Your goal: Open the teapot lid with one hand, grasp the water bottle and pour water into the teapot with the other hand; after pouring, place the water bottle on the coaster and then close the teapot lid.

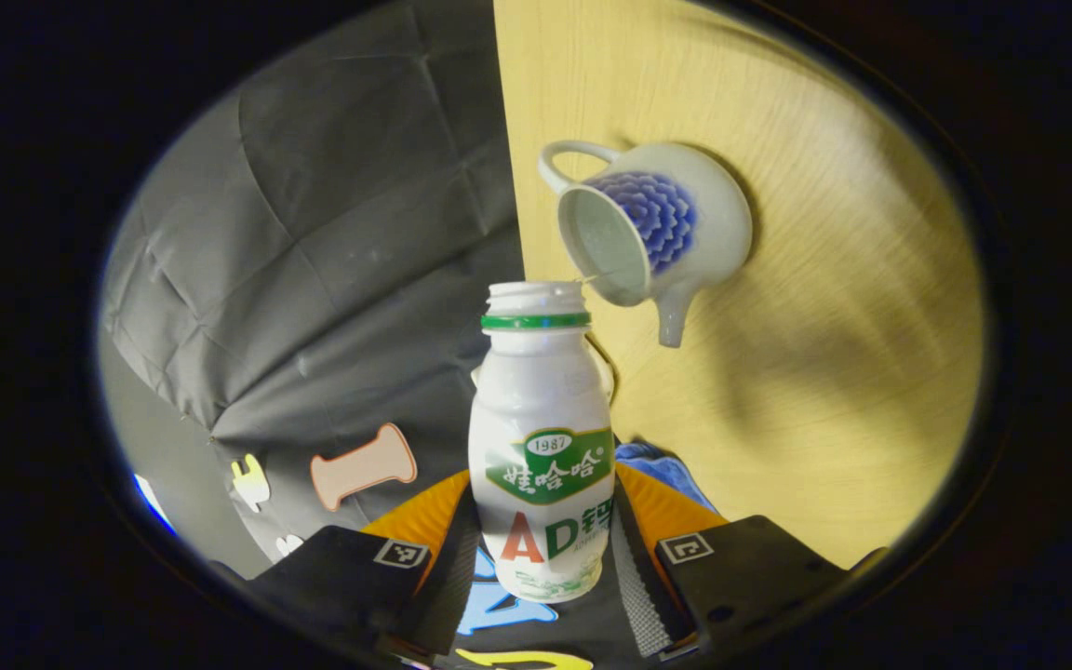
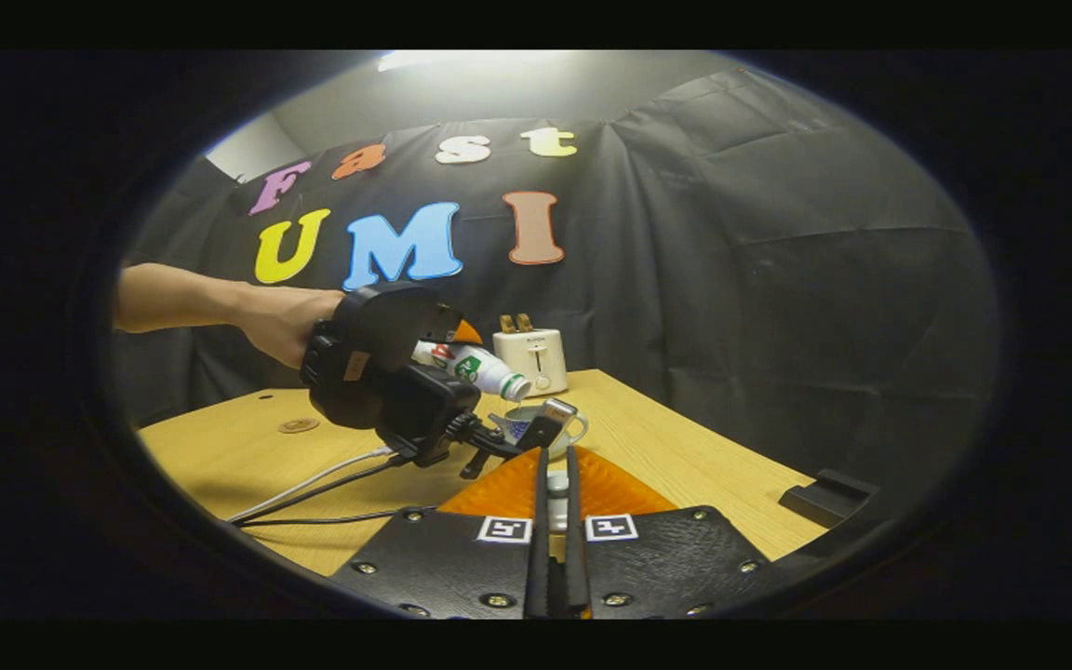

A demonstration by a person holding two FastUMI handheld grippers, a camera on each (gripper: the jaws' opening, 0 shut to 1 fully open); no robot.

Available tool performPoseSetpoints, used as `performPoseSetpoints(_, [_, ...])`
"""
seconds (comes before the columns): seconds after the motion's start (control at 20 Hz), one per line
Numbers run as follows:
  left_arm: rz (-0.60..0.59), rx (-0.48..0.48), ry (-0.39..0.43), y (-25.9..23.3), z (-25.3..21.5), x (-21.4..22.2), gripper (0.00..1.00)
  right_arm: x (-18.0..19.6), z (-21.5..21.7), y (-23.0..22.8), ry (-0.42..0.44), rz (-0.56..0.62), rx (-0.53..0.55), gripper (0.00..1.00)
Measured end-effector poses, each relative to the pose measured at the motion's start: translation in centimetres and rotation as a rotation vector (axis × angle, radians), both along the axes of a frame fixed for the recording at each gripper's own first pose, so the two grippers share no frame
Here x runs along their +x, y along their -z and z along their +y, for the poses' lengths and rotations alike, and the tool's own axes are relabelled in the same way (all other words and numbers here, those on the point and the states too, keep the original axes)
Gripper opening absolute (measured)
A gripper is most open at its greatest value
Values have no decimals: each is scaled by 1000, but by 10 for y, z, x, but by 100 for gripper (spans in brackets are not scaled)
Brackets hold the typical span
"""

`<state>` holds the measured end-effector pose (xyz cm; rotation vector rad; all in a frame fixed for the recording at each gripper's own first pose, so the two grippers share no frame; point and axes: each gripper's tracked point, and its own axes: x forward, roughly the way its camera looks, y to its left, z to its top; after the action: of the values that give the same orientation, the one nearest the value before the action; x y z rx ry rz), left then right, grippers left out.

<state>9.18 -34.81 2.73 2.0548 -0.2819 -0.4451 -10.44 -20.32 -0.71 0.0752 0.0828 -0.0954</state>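
In the left gripper view, the left gripper [image 1: 543,549] had both fingers pressed on the lower body of the water bottle [image 1: 542,447], clamped tight. The bottle's open mouth with its green ring pointed toward the teapot [image 1: 652,233], lid off, its open top facing the bottle, resting on the wooden table [image 1: 824,372].

In the right gripper view, from the left: a hand [image 2: 280,321] held the left gripper [image 2: 462,372] above the table [image 2: 220,456], and the water bottle [image 2: 473,368] lay tilted in it, mouth down and right over the teapot [image 2: 536,423]. A small round coaster [image 2: 298,425] lay on the table well to the left. A toaster [image 2: 532,358] stood behind. The right gripper [image 2: 556,484] had its fingers drawn close, pinching the teapot lid [image 2: 557,484].
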Motion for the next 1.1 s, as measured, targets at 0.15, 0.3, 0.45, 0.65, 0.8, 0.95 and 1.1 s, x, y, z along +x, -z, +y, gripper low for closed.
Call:
performPoseSetpoints(0.15, [7, -5, 2, 1, -1, 2, 75, -1, 0, 0, -1, 1, 0, 7])
performPoseSetpoints(0.3, [19, -12, 6, 2, 0, 2, 75, 0, 0, 0, 1, 0, 0, 7])
performPoseSetpoints(0.45, [48, -34, 15, 6, -1, 2, 75, 1, -1, 1, 3, 2, 1, 7])
performPoseSetpoints(0.65, [110, -107, 30, 11, -2, 3, 75, 0, -3, -2, 8, -8, 4, 7])
performPoseSetpoints(0.8, [187, -203, 36, 19, -1, 8, 81, -2, -3, -8, 11, -23, 6, 7])
performPoseSetpoints(0.95, [250, -350, 54, 27, -1, 13, 82, -3, -3, -15, 14, -47, 4, 7])
performPoseSetpoints(1.1, [303, -537, 58, 31, 1, 13, 81, 1, -1, -25, 14, -64, -14, 7])
